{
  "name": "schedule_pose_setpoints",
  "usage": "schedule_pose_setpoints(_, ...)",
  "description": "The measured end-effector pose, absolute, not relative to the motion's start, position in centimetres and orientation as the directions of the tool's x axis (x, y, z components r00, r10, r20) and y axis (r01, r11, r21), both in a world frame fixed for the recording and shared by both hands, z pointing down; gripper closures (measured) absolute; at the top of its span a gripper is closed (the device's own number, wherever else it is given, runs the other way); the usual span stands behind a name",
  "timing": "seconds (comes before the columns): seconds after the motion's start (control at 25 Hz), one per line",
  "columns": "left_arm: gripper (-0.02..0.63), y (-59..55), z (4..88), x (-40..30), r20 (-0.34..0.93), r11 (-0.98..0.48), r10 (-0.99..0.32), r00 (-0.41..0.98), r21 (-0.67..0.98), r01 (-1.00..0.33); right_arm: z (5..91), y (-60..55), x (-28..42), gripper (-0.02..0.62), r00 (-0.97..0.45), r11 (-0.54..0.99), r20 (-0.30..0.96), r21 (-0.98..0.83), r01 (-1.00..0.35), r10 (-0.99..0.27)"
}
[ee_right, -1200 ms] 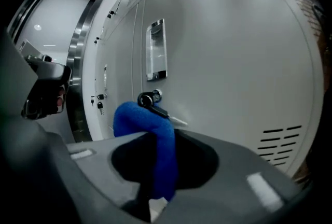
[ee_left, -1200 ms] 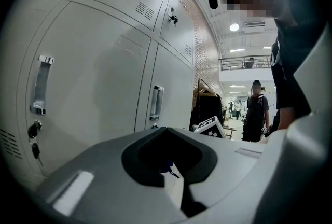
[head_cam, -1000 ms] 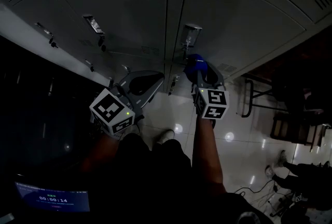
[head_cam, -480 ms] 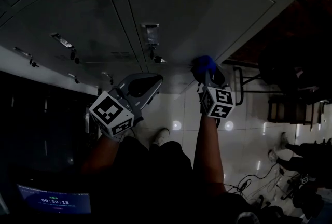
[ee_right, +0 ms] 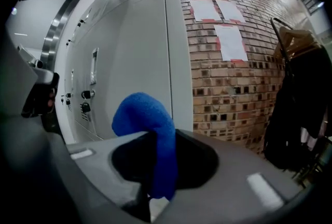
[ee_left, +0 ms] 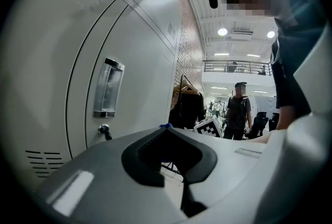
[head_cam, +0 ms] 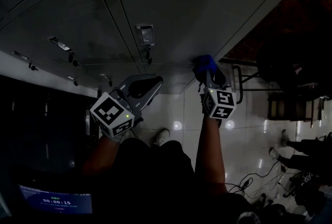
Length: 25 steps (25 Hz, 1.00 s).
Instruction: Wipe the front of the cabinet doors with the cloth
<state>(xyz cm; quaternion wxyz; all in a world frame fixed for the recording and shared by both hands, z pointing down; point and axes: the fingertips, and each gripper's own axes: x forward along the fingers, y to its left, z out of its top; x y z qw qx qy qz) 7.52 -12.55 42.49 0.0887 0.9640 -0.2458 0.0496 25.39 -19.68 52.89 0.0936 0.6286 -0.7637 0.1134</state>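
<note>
Left hand-held gripper point(head_cam: 151, 84), jaws together on nothing, hovering in front of pale grey metal cabinet doors point(head_cam: 197, 10). Right hand-held gripper point(head_cam: 208, 73) clamped on bright blue soft cloth point(ee_right: 150, 124), bulging just ahead of its jaws, close to those doors; contact unclear.

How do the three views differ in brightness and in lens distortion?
Head view: very dark, with small glare spots on the floor. Left gripper view: bright, but the fisheye lens bends the door edges and blackens the corners. Right gripper view: bright, cloth sharp, brick wall curved.
</note>
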Motion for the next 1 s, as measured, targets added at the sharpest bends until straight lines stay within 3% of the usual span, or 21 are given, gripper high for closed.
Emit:
schedule_pose_setpoints(0.48, 0.604, -11.6, 38.1, 0.3, 0.088, -0.866, -0.487, 0.869, 0.087, -0.493, 41.9, -15.7, 11.3, 0.517, -0.479, 0.482, 0.115, -0.004, -0.876, -0.870)
schedule_pose_setpoints(0.76, 0.604, -9.1, 36.3, -5.5, 0.100, -0.876, -0.472, 0.876, 0.060, -0.479, 37.4, -9.6, 2.4, 0.517, -0.638, 0.636, 0.058, -0.051, -0.770, -0.768)
schedule_pose_setpoints(1.0, 0.604, -6.6, 36.9, -9.9, 0.123, -0.872, -0.475, 0.871, 0.064, -0.485, 35.8, -5.1, -2.4, 0.517, -0.690, 0.691, 0.070, -0.015, -0.723, -0.720)
